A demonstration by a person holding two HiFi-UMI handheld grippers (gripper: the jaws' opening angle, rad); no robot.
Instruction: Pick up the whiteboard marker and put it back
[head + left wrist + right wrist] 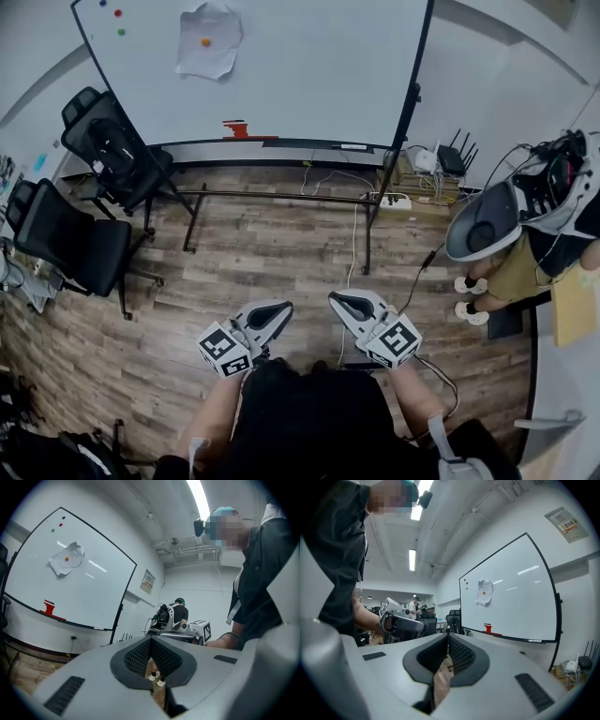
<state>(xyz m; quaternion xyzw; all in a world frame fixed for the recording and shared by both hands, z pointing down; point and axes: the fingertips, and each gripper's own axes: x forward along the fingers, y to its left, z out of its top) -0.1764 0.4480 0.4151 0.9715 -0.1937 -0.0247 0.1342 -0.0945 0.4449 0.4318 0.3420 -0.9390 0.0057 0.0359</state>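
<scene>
The whiteboard (281,66) stands at the far side of the room, and a whiteboard marker (352,146) lies on its tray, right of a red object (238,128). In the gripper views the marker (98,628) (535,641) shows as a small pale stick on the tray. Both grippers are held level in front of my body, far from the board. My left gripper (282,308) (151,640) is shut with nothing between its pads. My right gripper (336,299) (448,637) is shut and empty too.
Two black office chairs (103,141) (67,242) stand at the left. The board's stand legs (370,220) and cables (352,234) cross the wooden floor. A router (452,157) sits by the wall. A person with a headset (511,234) stands at the right.
</scene>
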